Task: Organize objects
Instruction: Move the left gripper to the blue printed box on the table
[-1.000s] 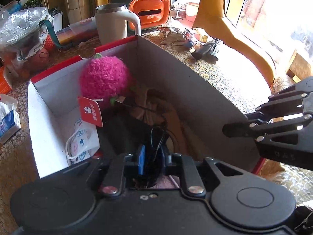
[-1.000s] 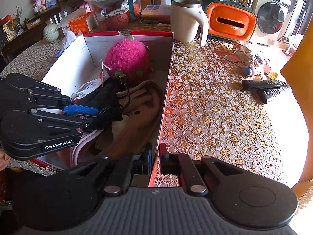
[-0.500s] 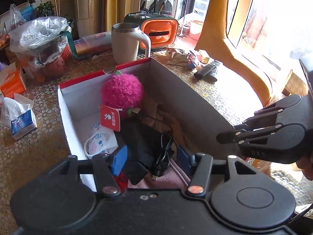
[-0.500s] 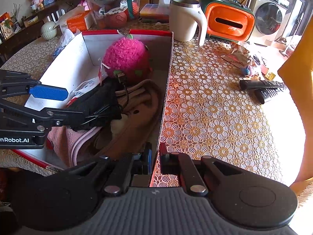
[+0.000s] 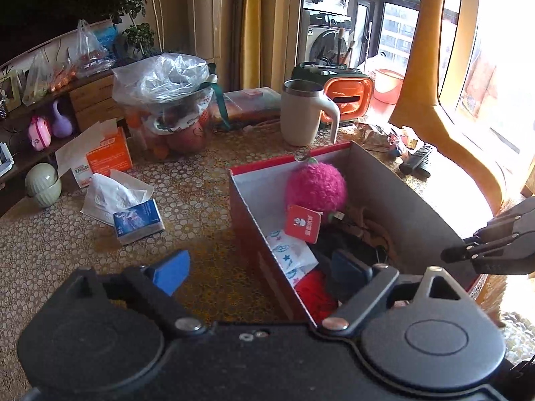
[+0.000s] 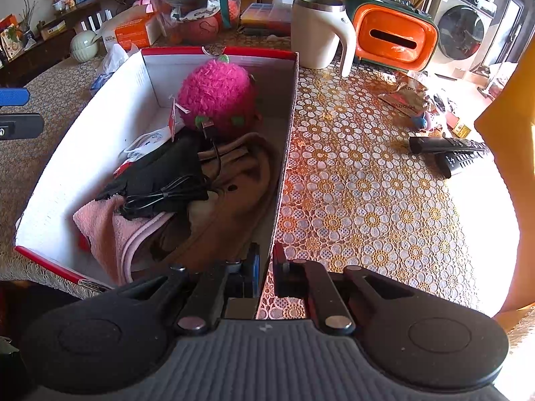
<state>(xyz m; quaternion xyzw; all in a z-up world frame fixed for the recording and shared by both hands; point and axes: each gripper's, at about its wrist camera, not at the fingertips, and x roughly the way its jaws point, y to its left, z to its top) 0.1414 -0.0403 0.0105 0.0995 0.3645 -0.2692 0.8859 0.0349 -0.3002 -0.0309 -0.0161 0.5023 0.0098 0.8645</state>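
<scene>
- Left gripper (image 5: 264,267): jaws opening, nothing between them; 1 blue pad sits outside the box (image 5: 394,197), the other over its contents.
- Right gripper (image 6: 265,264): clenched on the box's near right wall, pinning it.
- Task's things: black cable (image 6: 167,193), pink plush (image 6: 217,97), pink towel (image 6: 107,227) and brown cloth (image 6: 240,180) all lie inside the box.
- Risk 1: left jaws straddle the red wall; a sideways sweep could snag it and drag the box against the right grip.
- Risk 2: cable rests loose on top, plug near the plush; a passing finger could hook it out.
- Risk 3: mug (image 6: 317,30) stands just behind the box; a shoved box could tip it.
</scene>
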